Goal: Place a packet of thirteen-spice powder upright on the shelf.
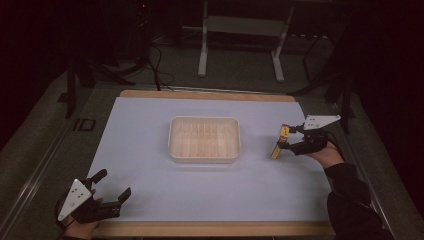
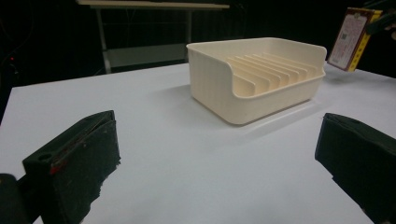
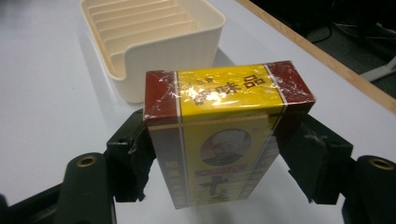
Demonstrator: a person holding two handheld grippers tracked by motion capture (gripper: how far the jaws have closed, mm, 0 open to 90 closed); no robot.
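Yellow and dark red, wrapped in shiny clear film, the small box (image 3: 219, 135) sits clamped between the two black jaws of the right gripper (image 3: 219, 158), which press on its narrow sides. Its yellow top panel carries dark characters, and the front shows a round portrait emblem above more print; the lower part of the box is cut off at the bottom of the right gripper view, so its base cannot be seen. In the high view the box (image 1: 280, 142) is held tilted just above the surface, in front of the person's right hand. Beyond it, near but apart, stands a cream plastic tray (image 3: 140, 42) with ribbed dividers inside. Well away, the left gripper (image 1: 107, 189) rests low with its jaws spread wide and nothing between them. Everything sits on a white sheet (image 1: 150, 150) over a wood-edged table (image 1: 210, 229); the room behind is dark, with metal stand legs (image 1: 202, 55) and cables dimly visible.
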